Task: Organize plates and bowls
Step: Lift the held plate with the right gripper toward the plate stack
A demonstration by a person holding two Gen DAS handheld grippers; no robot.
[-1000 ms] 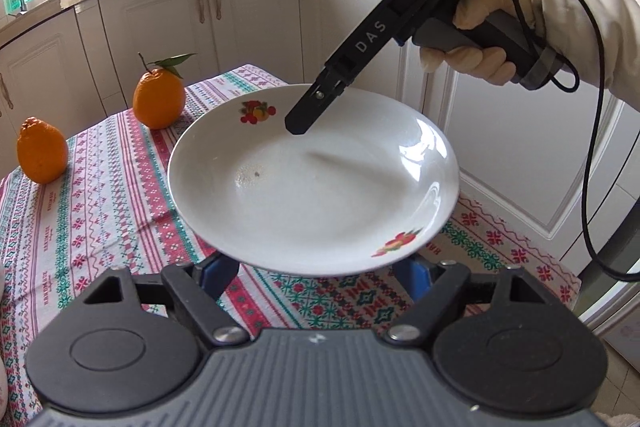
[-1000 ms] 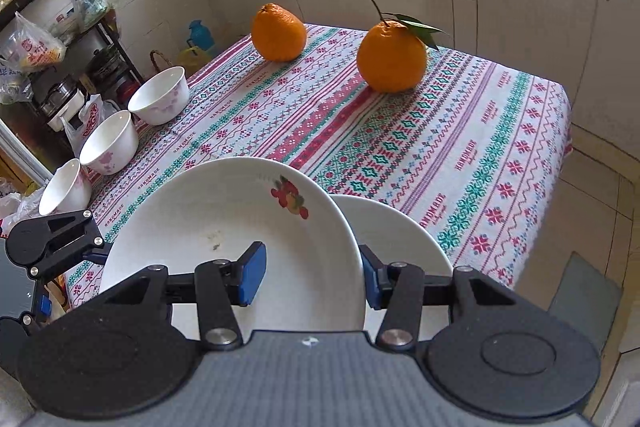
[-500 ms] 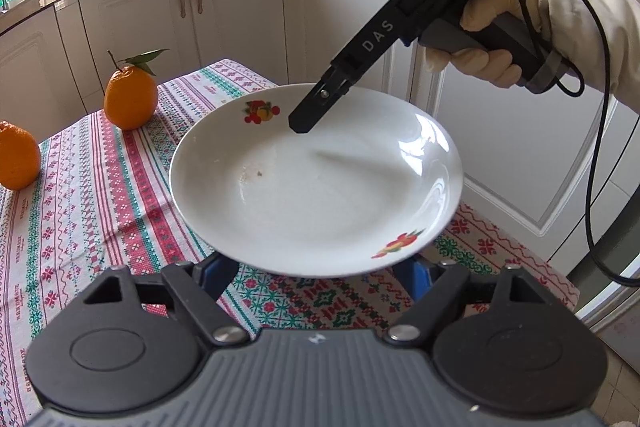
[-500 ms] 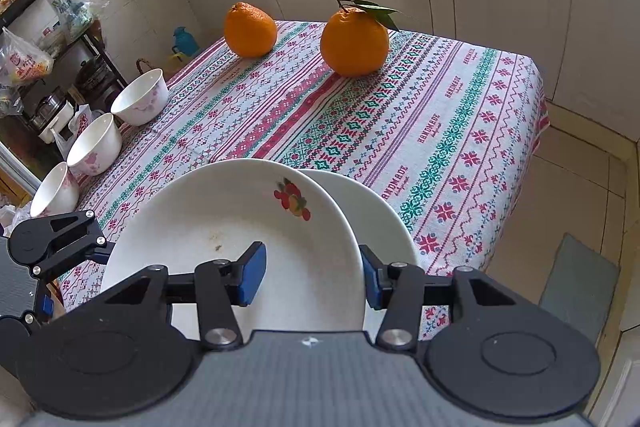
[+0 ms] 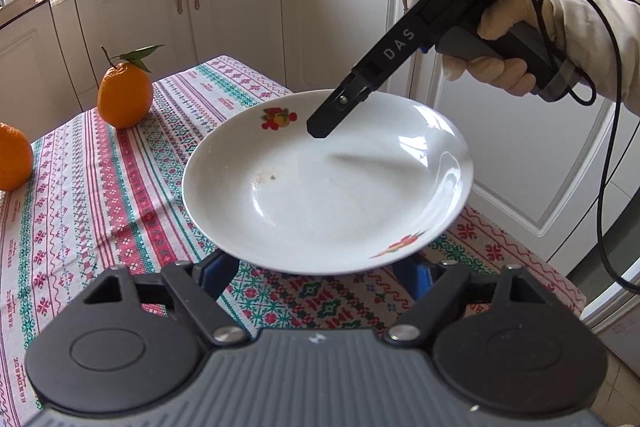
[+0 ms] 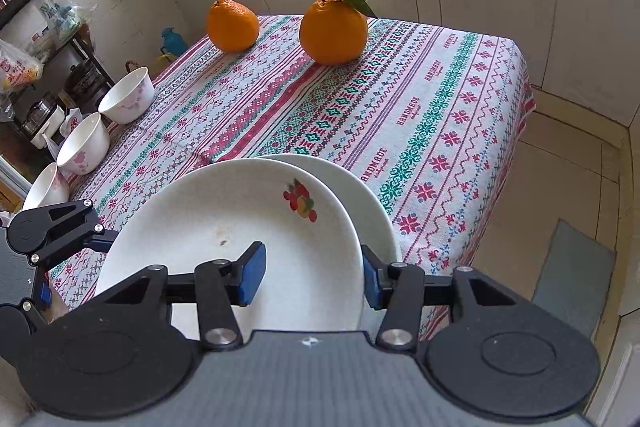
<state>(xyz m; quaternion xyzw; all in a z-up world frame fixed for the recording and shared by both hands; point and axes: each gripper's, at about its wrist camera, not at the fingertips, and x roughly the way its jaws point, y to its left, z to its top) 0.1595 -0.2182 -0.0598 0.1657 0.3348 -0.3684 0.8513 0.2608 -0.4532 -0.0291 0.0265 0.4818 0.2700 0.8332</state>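
Observation:
A white plate with fruit prints (image 5: 328, 183) hangs above the tablecloth; it also shows in the right wrist view (image 6: 224, 231). My right gripper (image 6: 310, 277) has one finger inside the plate and one outside its rim, shut on that rim; in the left wrist view it (image 5: 320, 127) reaches in from the upper right. My left gripper (image 5: 320, 267) sits wide open under the plate's near edge, its pads mostly hidden by the plate. A second white plate (image 6: 360, 195) lies on the table beneath. Three white bowls (image 6: 128, 97) (image 6: 84, 143) (image 6: 44, 187) line the left table edge.
Two oranges (image 6: 232, 25) (image 6: 334, 29) stand at the far end of the patterned tablecloth (image 6: 400, 95). White kitchen cabinets (image 5: 224, 3) surround the table. A cluttered shelf (image 6: 36, 39) stands beyond the bowls. The table's right edge drops to tiled floor (image 6: 560, 187).
The plate and both grippers have shifted together across the table; the oranges appear farther right in the left wrist view. The grip on the plate looks unchanged.

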